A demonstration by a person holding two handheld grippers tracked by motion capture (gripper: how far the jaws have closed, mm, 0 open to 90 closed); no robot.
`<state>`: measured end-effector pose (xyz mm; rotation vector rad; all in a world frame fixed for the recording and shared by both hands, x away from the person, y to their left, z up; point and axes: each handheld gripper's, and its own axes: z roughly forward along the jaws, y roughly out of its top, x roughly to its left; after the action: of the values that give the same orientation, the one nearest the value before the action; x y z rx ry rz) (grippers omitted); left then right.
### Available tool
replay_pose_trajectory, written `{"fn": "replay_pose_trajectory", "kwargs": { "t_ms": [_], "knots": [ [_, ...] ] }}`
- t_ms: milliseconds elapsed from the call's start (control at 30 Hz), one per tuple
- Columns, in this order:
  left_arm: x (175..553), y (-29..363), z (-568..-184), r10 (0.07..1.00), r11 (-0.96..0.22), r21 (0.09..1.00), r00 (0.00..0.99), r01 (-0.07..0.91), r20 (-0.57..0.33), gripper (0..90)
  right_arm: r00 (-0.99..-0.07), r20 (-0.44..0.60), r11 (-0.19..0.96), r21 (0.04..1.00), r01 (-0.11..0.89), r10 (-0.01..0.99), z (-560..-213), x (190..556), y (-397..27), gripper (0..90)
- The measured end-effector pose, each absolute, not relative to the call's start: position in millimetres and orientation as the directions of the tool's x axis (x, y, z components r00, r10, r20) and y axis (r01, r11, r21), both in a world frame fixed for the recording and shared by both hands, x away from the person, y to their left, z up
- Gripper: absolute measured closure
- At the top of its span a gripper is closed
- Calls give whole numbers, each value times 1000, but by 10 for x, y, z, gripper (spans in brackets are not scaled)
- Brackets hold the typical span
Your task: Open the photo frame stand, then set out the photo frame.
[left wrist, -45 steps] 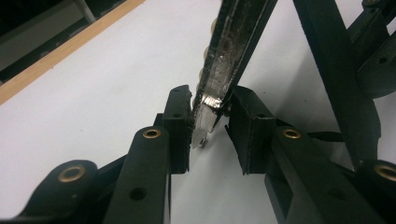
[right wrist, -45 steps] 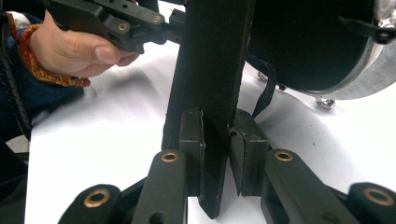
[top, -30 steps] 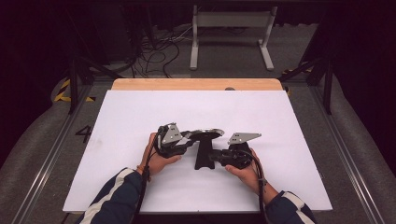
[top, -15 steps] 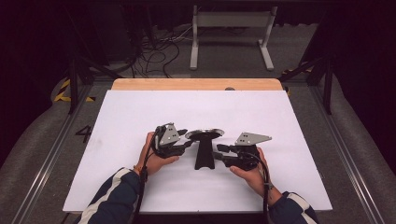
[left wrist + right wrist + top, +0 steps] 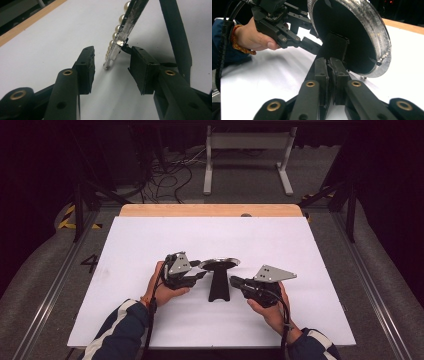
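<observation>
Two grippers flank one small standing mirror (image 5: pixel 219 270) near the middle of the white table (image 5: pixel 300 245). The mirror has a round, pearl-trimmed head and a black strut stand (image 5: pixel 219 290) running toward six o'clock from the head. The left gripper (image 5: pixel 200 274) sits at about nine o'clock of the mirror; in the left gripper view its jaws stand spread, the mirror's rim (image 5: pixel 120 42) lies between the pads, and no pad presses on it, though the right-hand pad looks just beside the edge. They have been widening and then easing in a little. The right gripper (image 5: pixel 234 280) lies at about four o'clock of the stand; in the right gripper view its jaws have just been closing and are now pressed together with nothing visible between them, their tips up against the black strut (image 5: pixel 334 47) behind the mirror's dark back (image 5: pixel 352 32). As a judgement, the step in hand is setting the mirror's pose: the left side guards or steadies the rim while the right nudges the strut. The next move probably calls for a real hold at the rim before the strut is pushed or folded, since the mirror stands on a narrow footing and could tip or skid toward twelve o'clock. A gentle squeeze on the thin, beaded edge would suit it.
</observation>
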<state>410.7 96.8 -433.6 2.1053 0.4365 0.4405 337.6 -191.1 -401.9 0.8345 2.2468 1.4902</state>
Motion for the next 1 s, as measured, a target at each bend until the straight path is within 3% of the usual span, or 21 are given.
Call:
{"fn": "replay_pose_trajectory", "kwargs": {
  "t_ms": [667,1000],
  "knots": [
    [4178,939,-4409,472,-529,832,872,167,126,556,-808,-1,364,893,265,589,-4100,3280,-1542,900],
    [4205,816,-4495,471,-570,805,868,164,157,663,-800,-53,447,851,277,597,-4280,3236,-1231,900]
  ]
}}
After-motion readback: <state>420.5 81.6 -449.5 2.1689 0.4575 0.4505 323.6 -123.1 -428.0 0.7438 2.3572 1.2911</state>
